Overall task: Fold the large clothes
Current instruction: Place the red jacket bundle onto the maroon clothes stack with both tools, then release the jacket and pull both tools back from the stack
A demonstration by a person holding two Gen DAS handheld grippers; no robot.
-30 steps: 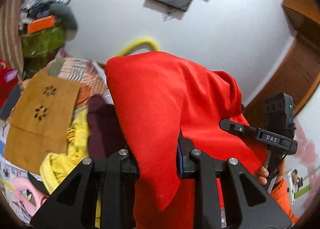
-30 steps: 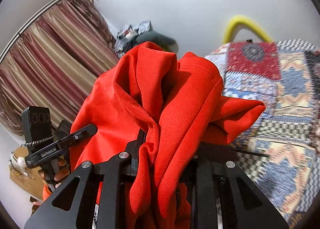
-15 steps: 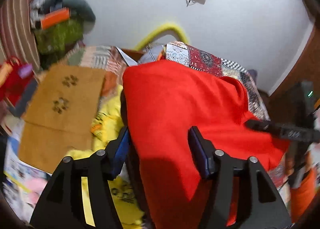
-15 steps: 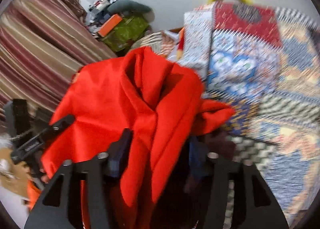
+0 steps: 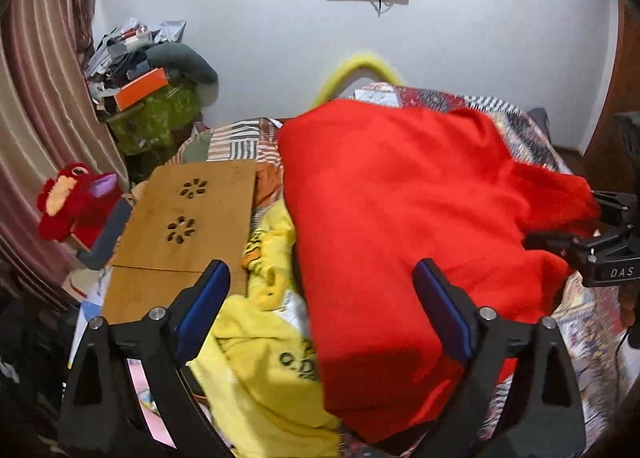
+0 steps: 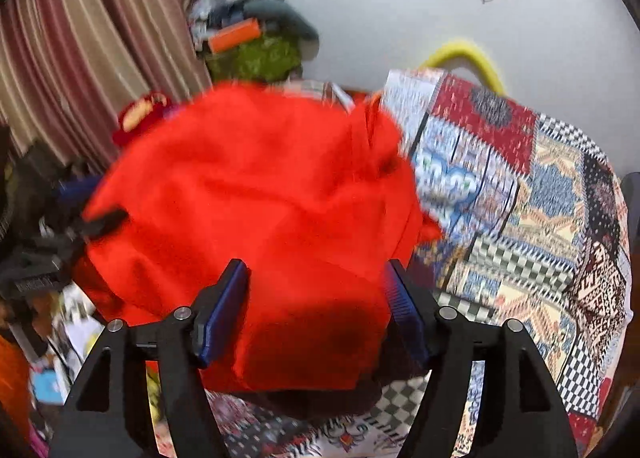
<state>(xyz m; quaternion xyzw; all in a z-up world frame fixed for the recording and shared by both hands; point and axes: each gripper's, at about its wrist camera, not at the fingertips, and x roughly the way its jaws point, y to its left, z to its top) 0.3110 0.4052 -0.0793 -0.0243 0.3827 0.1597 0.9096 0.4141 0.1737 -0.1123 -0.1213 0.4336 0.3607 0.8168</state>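
1. Red garment lies bunched on the bed's patchwork quilt, partly over a yellow garment.
2. Left gripper: jaws wide open, just been opening; red cloth lies between the blue pads, but pads don't press it.
3. Right gripper: jaws open, just been opening, less wide than left; cloth between, blur hides any light touch.
4. Vs 1 s ago: both were clamped on raised cloth; now it's let go and dropped to the bed.
5. Nearby: wooden lap board, red plush toy w/ curtain behind.
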